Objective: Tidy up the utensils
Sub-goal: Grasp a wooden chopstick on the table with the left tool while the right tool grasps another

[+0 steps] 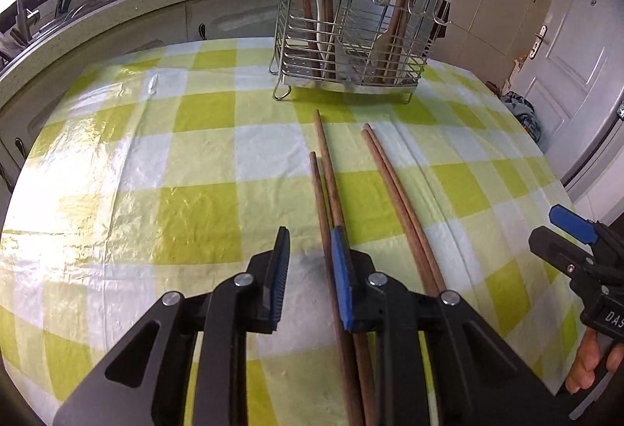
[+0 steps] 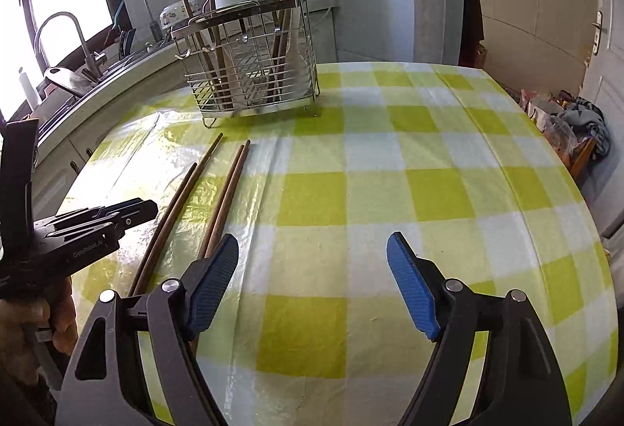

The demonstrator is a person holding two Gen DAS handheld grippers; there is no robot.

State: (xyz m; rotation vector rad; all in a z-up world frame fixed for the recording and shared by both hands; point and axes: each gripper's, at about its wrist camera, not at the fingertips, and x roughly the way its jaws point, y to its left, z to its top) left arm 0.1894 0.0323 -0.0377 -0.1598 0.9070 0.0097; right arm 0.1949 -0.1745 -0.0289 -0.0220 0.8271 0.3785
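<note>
Wooden chopsticks lie just right of the left gripper, jaws narrowly apart, holding nothing. Right wrist view adds the right gripper wide open, empty, chopsticks off its left finger.

1. "304" is stamped on the top rail of the wire utensil rack, far ahead of the left gripper's fingers.
2. "DAS", cut off, on the right gripper, right of those fingers.
3. "GeoRobotAI", small and faint, on the left gripper, left of the right gripper's fingers.
</note>
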